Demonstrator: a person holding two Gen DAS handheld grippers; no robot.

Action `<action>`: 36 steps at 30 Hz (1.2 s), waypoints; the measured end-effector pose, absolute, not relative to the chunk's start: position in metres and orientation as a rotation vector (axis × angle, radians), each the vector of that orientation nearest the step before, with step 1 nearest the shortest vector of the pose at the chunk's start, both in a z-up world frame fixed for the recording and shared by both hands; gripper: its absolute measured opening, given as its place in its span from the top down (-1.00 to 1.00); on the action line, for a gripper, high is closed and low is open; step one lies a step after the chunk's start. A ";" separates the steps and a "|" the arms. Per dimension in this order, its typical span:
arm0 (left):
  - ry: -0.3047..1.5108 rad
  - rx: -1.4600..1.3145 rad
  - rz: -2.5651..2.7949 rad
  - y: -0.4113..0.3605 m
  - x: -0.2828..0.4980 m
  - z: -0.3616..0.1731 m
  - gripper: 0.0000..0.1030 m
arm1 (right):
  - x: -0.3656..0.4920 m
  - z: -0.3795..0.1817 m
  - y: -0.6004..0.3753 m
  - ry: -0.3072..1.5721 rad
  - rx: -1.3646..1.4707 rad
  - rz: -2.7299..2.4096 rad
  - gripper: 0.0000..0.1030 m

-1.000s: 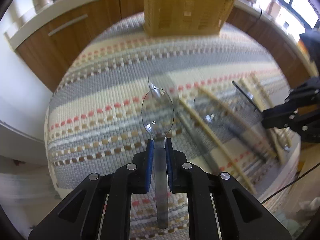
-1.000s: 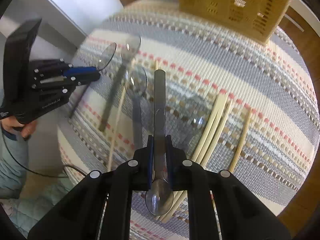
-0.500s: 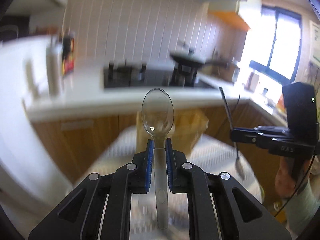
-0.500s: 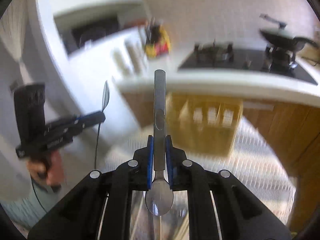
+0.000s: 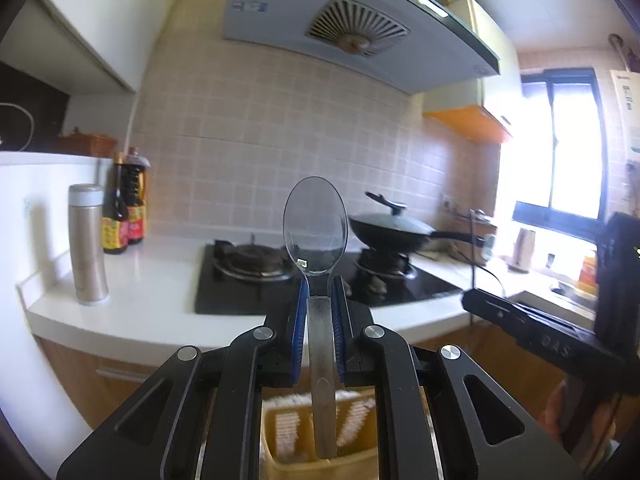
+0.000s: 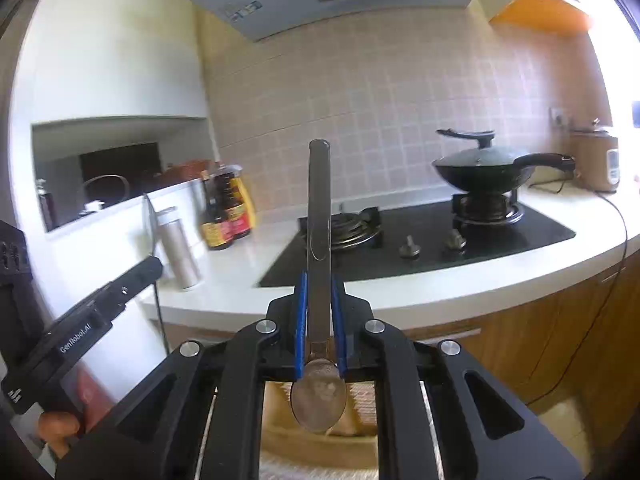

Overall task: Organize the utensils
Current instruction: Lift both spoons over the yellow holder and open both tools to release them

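Both tongs are raised & pointing toward the kitchen wall. Left tongs [image 5: 319, 300] clenched on a clear plastic spoon [image 5: 315, 232]: blue pads [image 5: 301, 320] pinch its handle just below the neck, bowl up & away from the camera, handle end trailing back toward the near side over a yellow basket [image 5: 280, 432] seen low between the arms. Right tongs [image 6: 319, 300] clenched on a 2nd spoon, the metal spoon [image 6: 319, 208], held the other way round: handle sticks up & far, bowl hangs at the near side under the pads, also above the basket w/ a bit of striped cloth [image 6: 360, 396] showing beside it. Each tool shows in the other's view: right one at far right of the left cam, left one at lower left of the right cam w/ a thumb under it. Background: white surface [image 6: 500, 280] w/ black gas hob [image 6: 440, 240], lidded black wok [image 6: 484, 168] on the right burner, steel thermos [image 5: 87, 244] & dark sauce bottles [image 5: 124, 208] at left, range hood [image 5: 352, 36] overhead, window [image 5: 568, 148] far right.
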State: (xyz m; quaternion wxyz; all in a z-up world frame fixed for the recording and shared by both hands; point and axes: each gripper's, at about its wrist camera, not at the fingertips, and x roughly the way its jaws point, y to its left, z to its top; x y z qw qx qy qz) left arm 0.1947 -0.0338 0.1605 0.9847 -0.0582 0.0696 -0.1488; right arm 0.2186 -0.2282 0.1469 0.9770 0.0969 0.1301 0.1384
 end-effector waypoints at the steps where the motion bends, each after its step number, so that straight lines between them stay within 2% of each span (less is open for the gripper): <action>1: 0.133 -0.115 -0.278 -0.036 0.201 0.154 0.80 | 0.221 0.143 -0.228 0.256 0.183 0.269 0.81; 10: 0.156 -0.156 -0.237 -0.030 0.238 0.119 0.80 | 0.254 0.106 -0.233 0.242 0.164 0.229 0.81; 23: 0.174 -0.169 -0.233 -0.030 0.246 0.098 0.78 | 0.250 0.089 -0.224 0.226 0.102 0.258 0.80; 27: 0.193 -0.167 -0.252 -0.027 0.242 0.097 0.66 | 0.244 0.086 -0.229 0.255 0.116 0.266 0.79; 33: 0.183 -0.151 -0.260 -0.022 0.224 0.104 0.34 | 0.230 0.087 -0.241 0.293 0.147 0.284 0.69; 36: 0.186 -0.159 -0.269 -0.015 0.213 0.110 0.27 | 0.219 0.090 -0.249 0.316 0.174 0.289 0.52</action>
